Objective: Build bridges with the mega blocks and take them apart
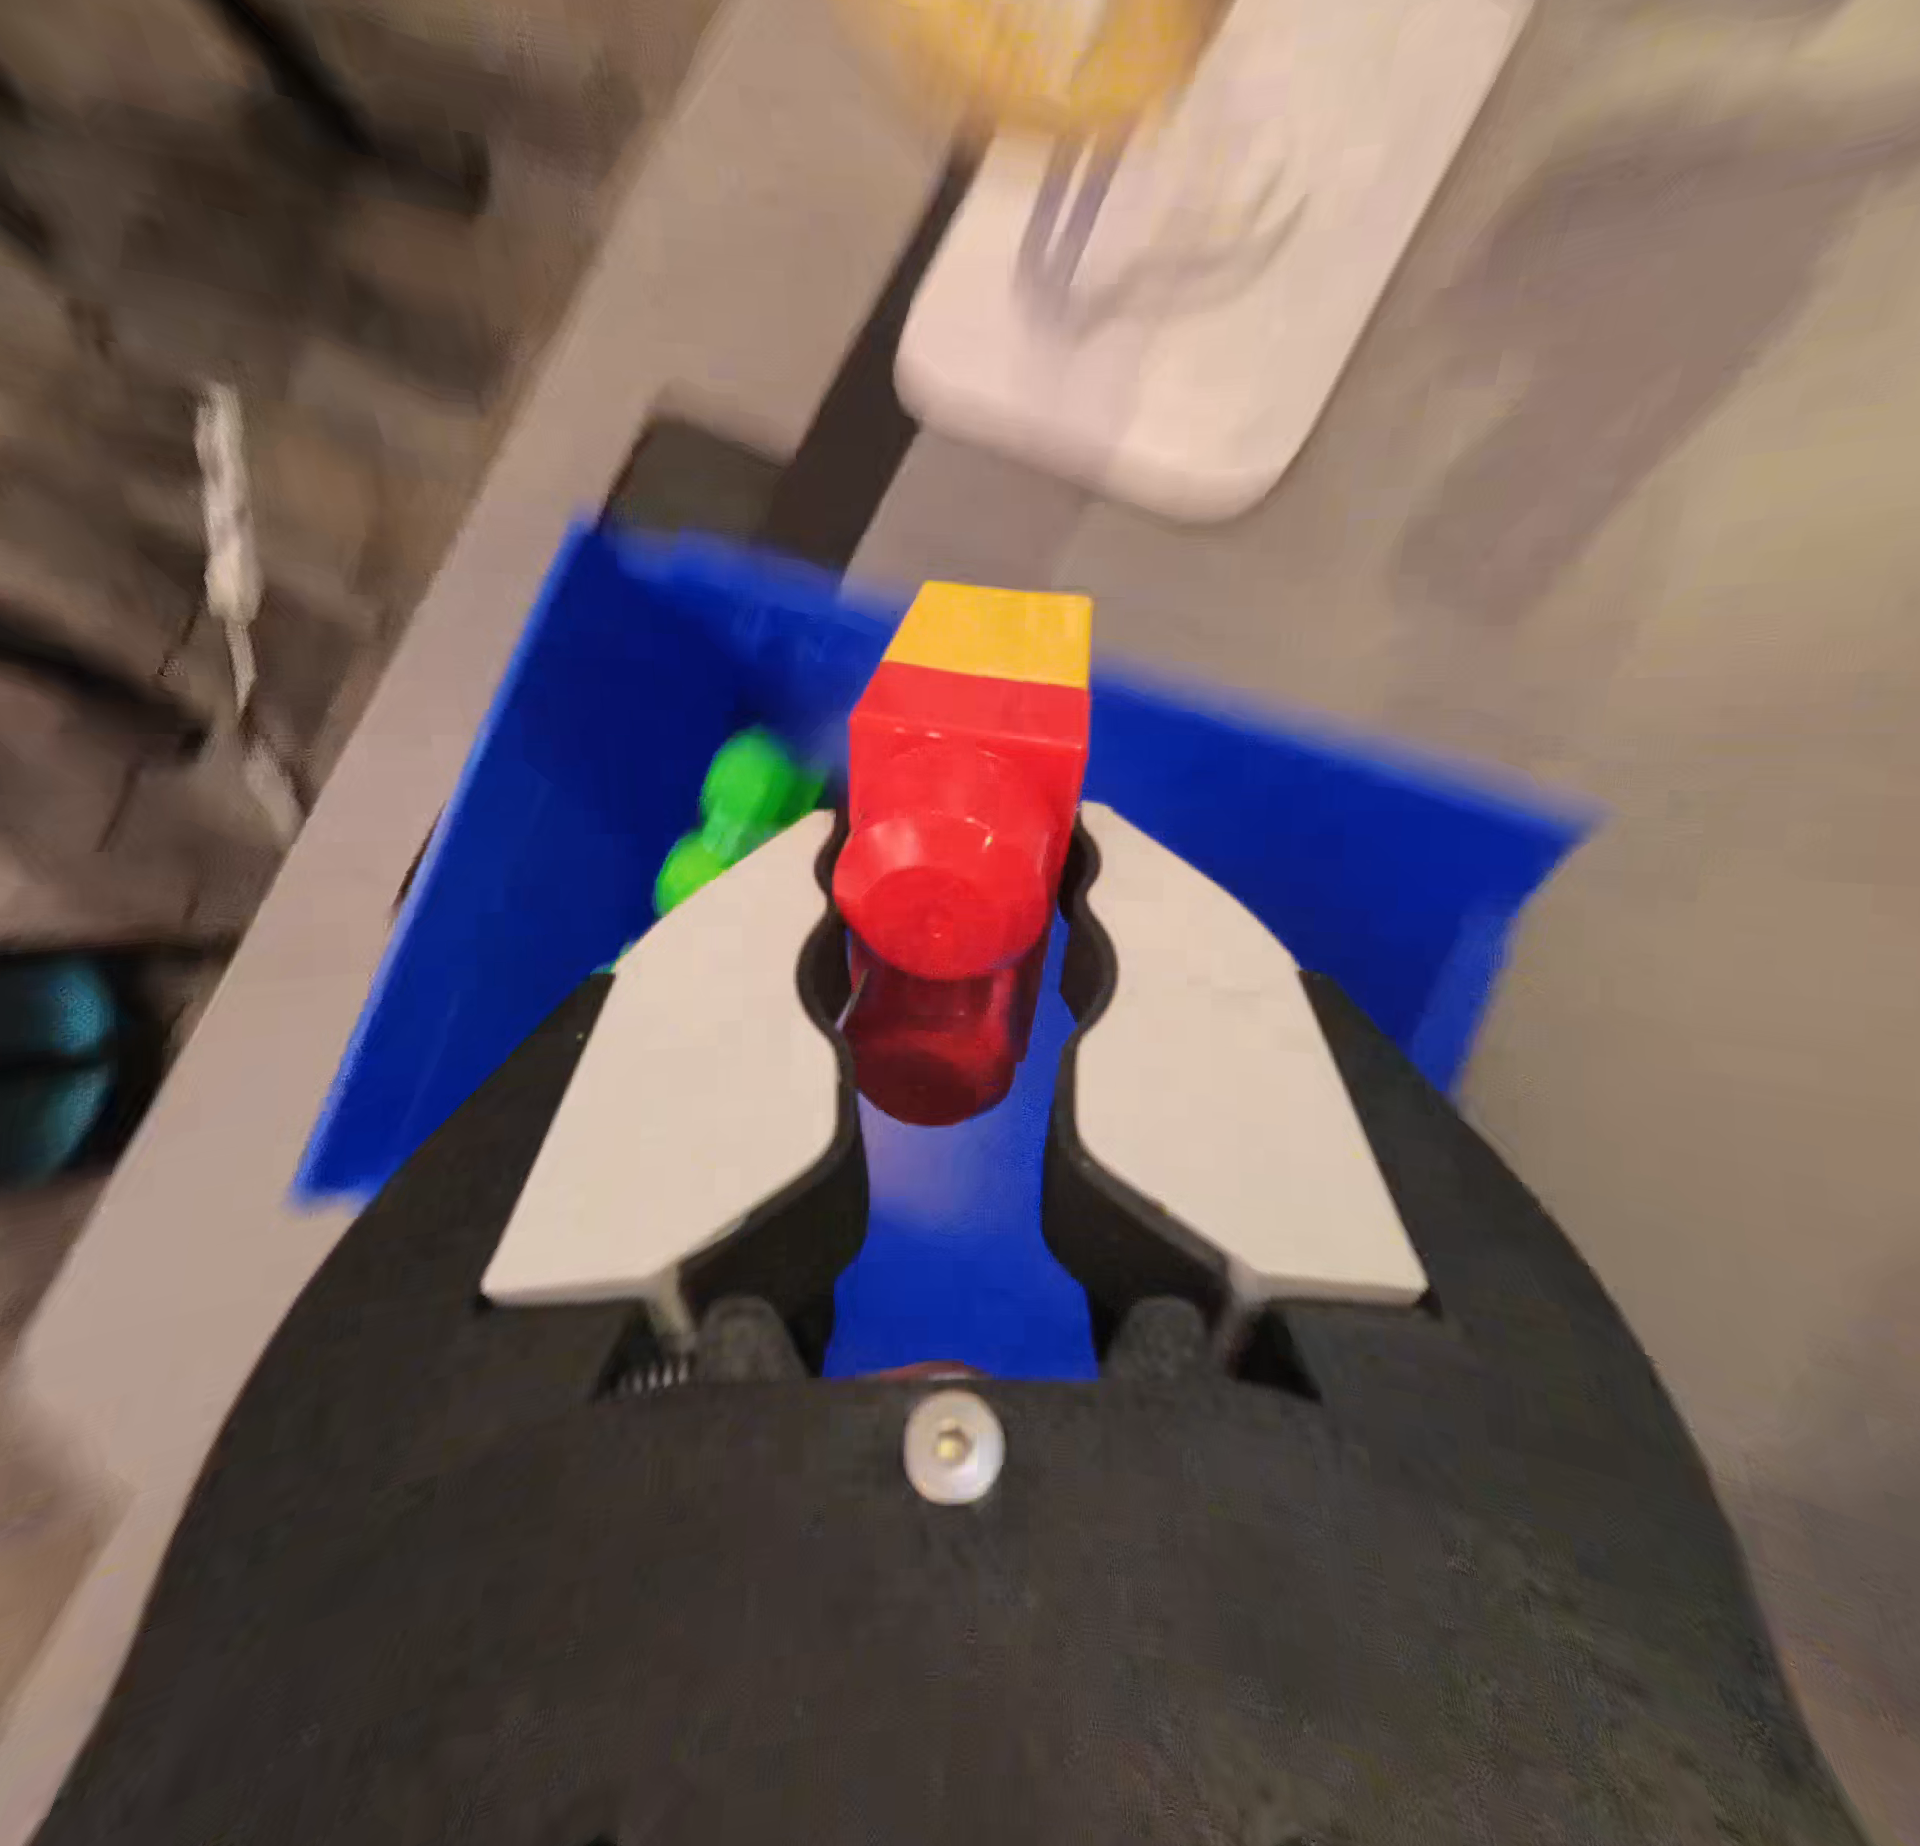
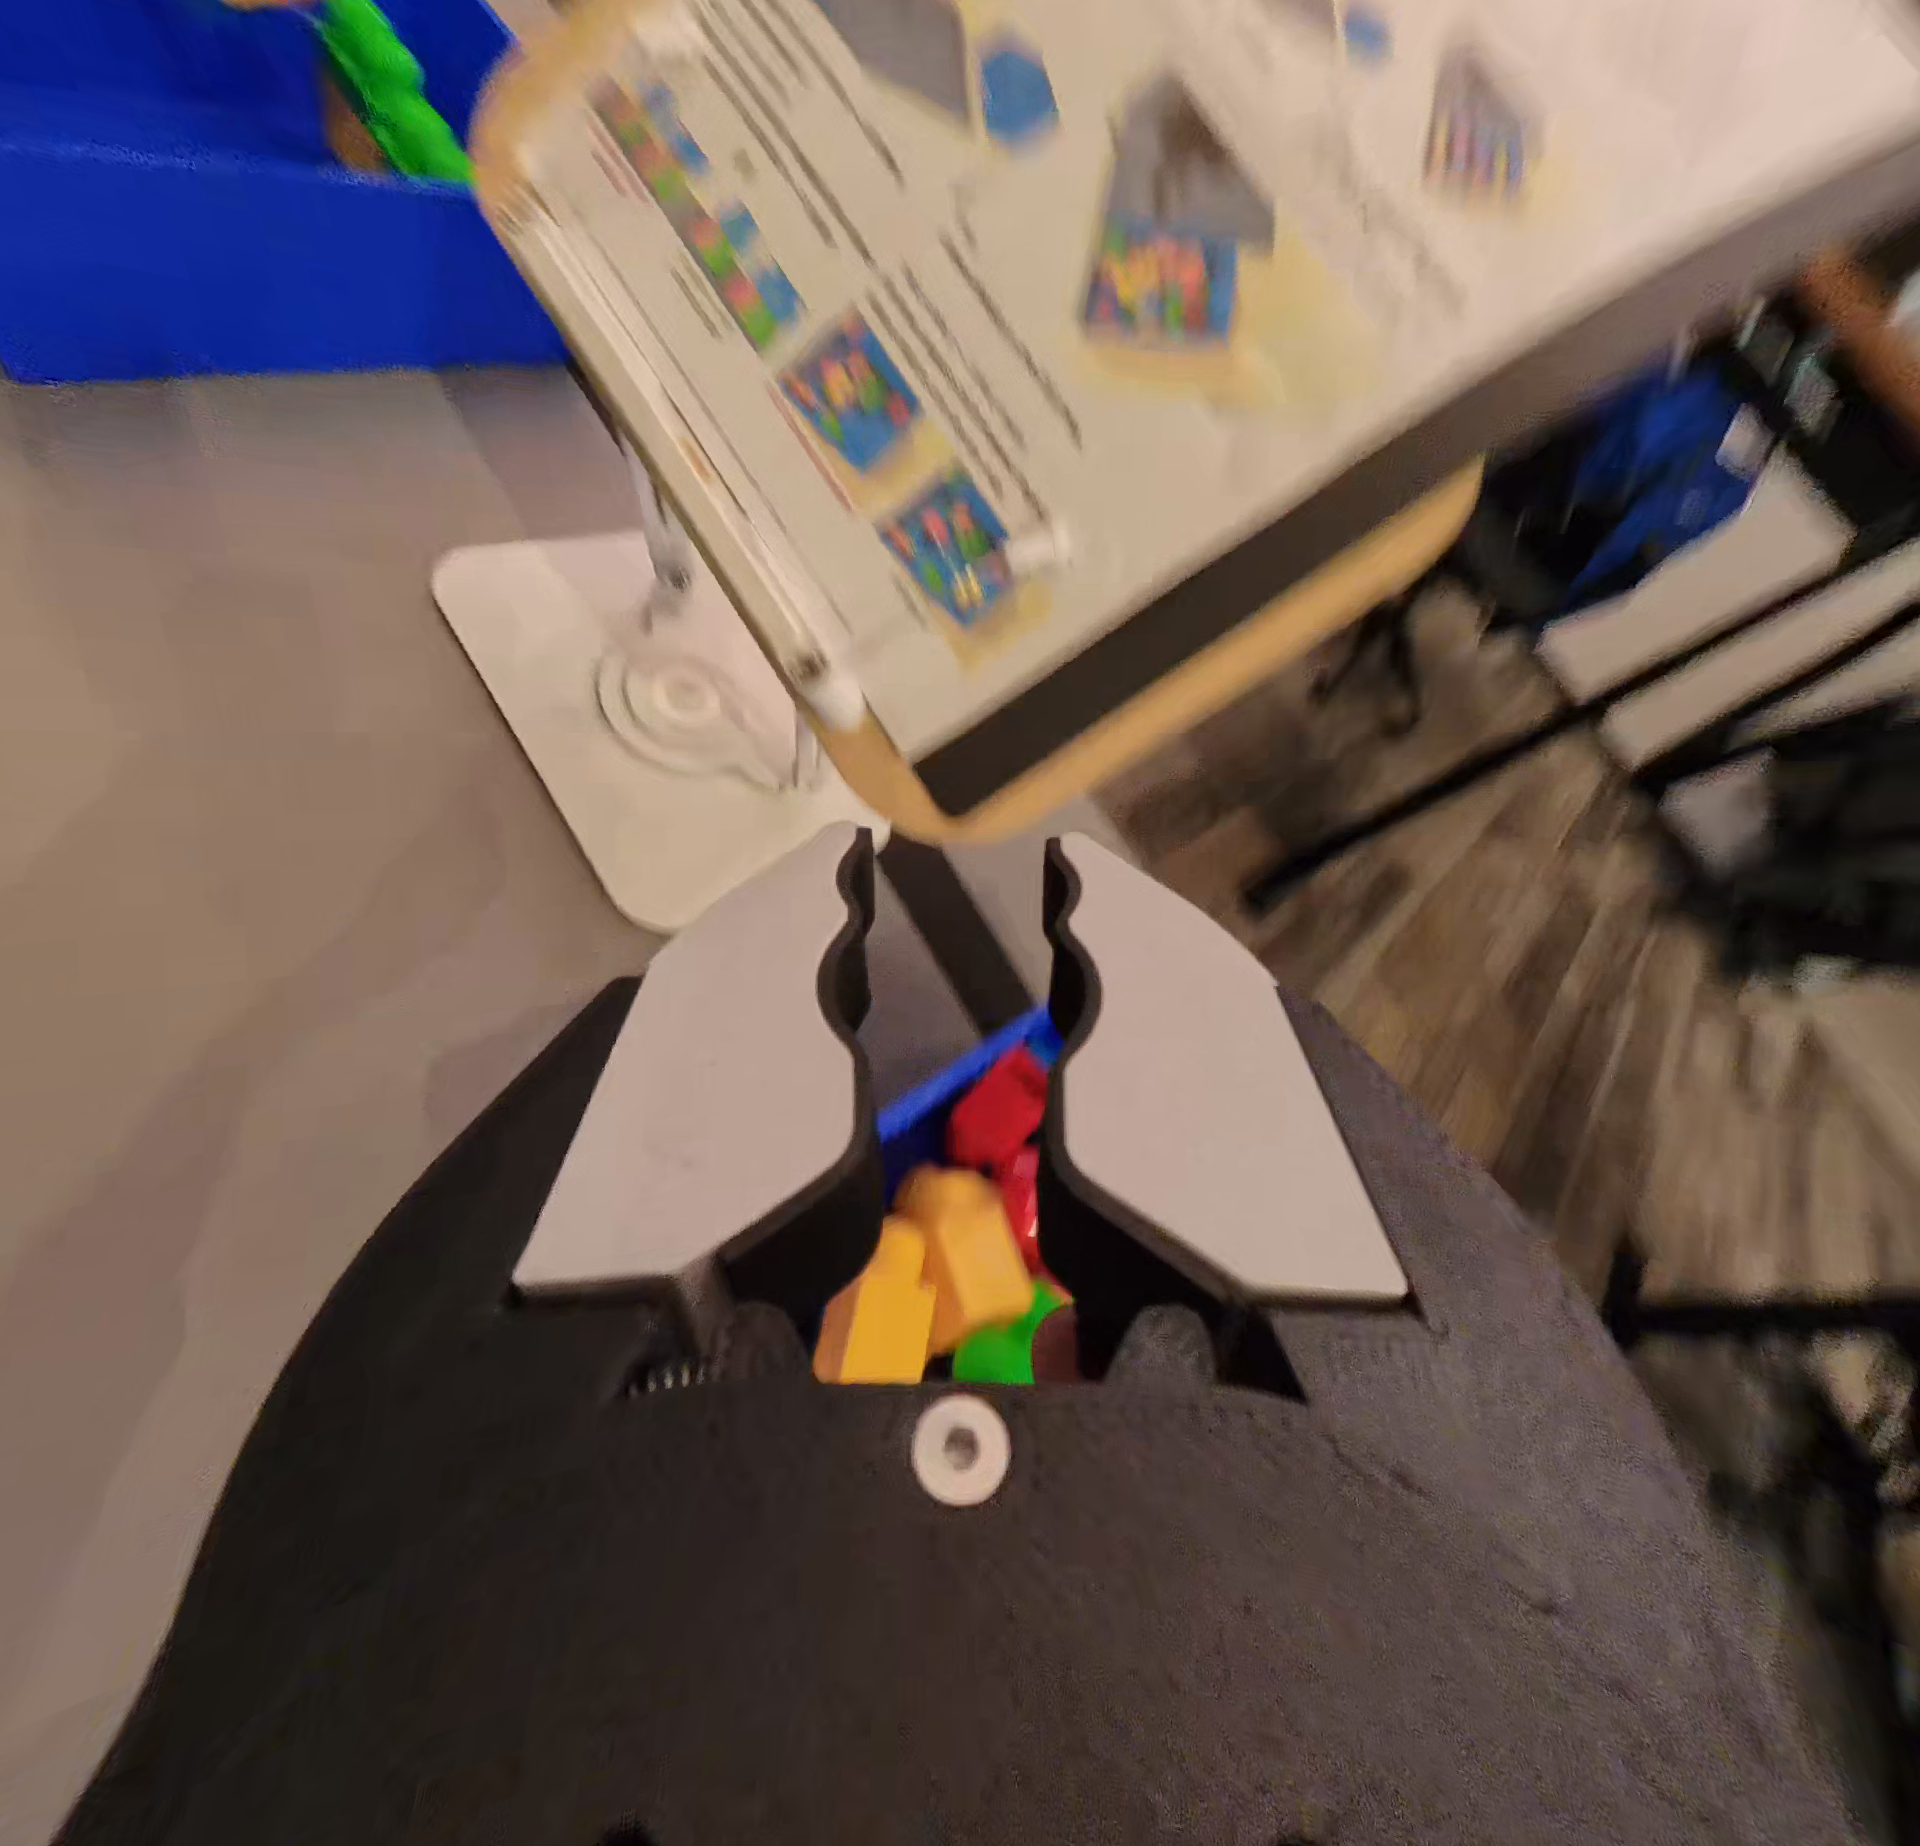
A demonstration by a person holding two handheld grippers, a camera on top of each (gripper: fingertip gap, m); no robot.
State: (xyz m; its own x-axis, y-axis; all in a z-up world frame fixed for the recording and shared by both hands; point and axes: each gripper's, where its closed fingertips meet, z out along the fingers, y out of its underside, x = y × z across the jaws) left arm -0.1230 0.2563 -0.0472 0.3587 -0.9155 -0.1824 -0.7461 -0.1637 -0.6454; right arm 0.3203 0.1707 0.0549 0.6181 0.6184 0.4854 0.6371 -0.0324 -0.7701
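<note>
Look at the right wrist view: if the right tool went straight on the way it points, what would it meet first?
Probably the tan-framed board on its white stand: its lower corner hangs just past the open, empty right tool. Blur leaves depth unclear, so the tool might pass under it.

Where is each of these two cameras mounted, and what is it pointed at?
Left wrist view: sits on the left claw, looking forward along its fingers into a blue bin; the claw grips a red block with a yellow block joined beyond it.
Right wrist view: sits on the right claw, its fingers apart with nothing between them, facing an instruction board on a white stand; loose blocks lie below.
Shared: both show the stand, a blue bin and a green block.
</note>
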